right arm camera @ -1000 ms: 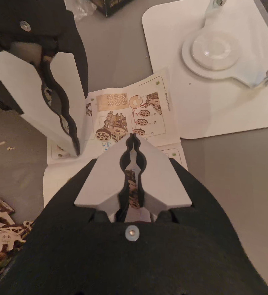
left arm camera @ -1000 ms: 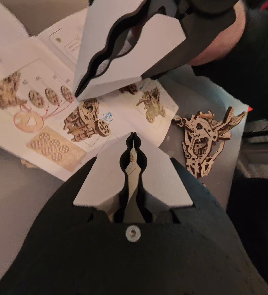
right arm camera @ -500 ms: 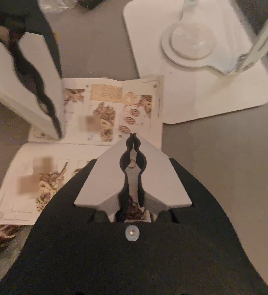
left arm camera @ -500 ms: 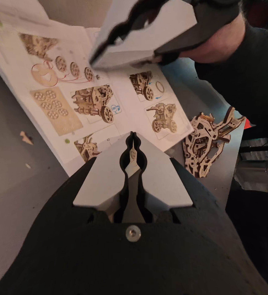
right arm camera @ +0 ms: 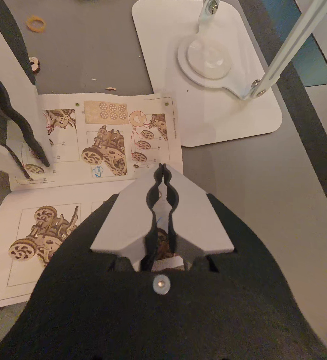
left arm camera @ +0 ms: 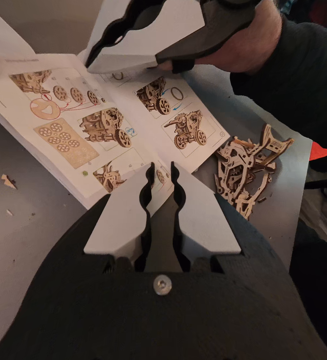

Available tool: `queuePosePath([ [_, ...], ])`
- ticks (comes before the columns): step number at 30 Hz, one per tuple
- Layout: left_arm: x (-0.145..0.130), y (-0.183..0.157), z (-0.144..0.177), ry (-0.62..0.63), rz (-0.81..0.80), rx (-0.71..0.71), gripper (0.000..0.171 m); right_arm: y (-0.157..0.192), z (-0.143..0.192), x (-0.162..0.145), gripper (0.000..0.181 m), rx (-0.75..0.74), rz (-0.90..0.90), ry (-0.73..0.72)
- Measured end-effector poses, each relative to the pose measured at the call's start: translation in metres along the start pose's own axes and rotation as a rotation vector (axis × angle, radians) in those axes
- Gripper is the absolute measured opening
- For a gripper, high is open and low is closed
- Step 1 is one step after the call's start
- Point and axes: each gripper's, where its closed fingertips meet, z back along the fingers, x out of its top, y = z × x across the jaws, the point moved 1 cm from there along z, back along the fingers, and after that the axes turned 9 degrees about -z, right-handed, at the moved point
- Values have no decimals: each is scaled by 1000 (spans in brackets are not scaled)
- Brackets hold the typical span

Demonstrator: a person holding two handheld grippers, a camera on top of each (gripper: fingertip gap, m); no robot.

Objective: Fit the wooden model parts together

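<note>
A partly built wooden model (left arm camera: 236, 171) lies on the grey table, to the right of my left gripper (left arm camera: 162, 165). That gripper is open and empty, with its tips over the near edge of an open instruction booklet (left arm camera: 108, 124). My right gripper (right arm camera: 162, 165) is shut with nothing visible between its tips, and sits over the booklet's right edge (right arm camera: 108, 136). In the left wrist view the right gripper (left arm camera: 88, 65) comes in from the top, held by a hand. In the right wrist view the left gripper (right arm camera: 38, 172) stands open on the booklet's left side.
A white lamp base (right arm camera: 207, 120) with a slanted arm stands right of the booklet. A rubber band (right arm camera: 36, 23), a small wooden piece (right arm camera: 35, 65) and wood chips (right arm camera: 110, 88) lie behind it. A dark sleeve (left arm camera: 295, 74) and the table edge (left arm camera: 299, 194) are at the right. My right fingertips sit around 11 centimetres from my left ones.
My left gripper has opened; it was shut in both earlier frames. My right gripper has stayed shut. Both views have shifted, and the booklet now shows two facing pages.
</note>
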Motion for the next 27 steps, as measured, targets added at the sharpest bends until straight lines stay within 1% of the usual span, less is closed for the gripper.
queuePosePath([
  [3,-1,-4,5,-22,34,-29,14,-1,4,-5,0,-18,5,27],
  [5,0,-6,11,-40,18,-23,17,-3,10,-4,0,-45,19,30],
  [7,4,-4,18,-56,-3,7,18,0,14,0,0,-35,12,18],
  [8,3,-1,19,-47,-15,28,17,0,13,0,0,-44,28,20],
  [10,-10,9,15,40,-7,70,12,2,7,-7,0,-31,27,50],
  [11,-19,10,10,83,16,55,6,3,2,-12,0,-25,17,68],
  [12,-20,8,8,70,48,24,0,3,-2,-14,0,-15,5,58],
  [14,-19,7,7,43,94,-16,0,2,-4,-14,0,17,-54,24],
  [16,-19,7,7,33,95,-23,0,2,-4,-13,0,32,-83,33],
  [18,-15,0,12,9,54,-25,13,2,-4,-12,0,15,-70,50],
  [19,-9,-2,18,-30,41,-17,20,3,-3,-10,0,23,-75,41],
  [21,6,-8,40,-126,10,-18,26,0,4,-3,12,-6,-75,23],
  [22,11,-7,55,-149,-8,5,30,-1,9,1,18,-21,-69,10],
  [24,18,3,90,-161,-64,80,37,-5,22,10,28,-50,-70,-8],
  [25,18,14,111,-150,-61,136,44,-8,30,14,28,-67,-69,-18],
  [27,14,34,155,-131,-8,210,66,-10,50,24,27,-100,-66,-52],
])
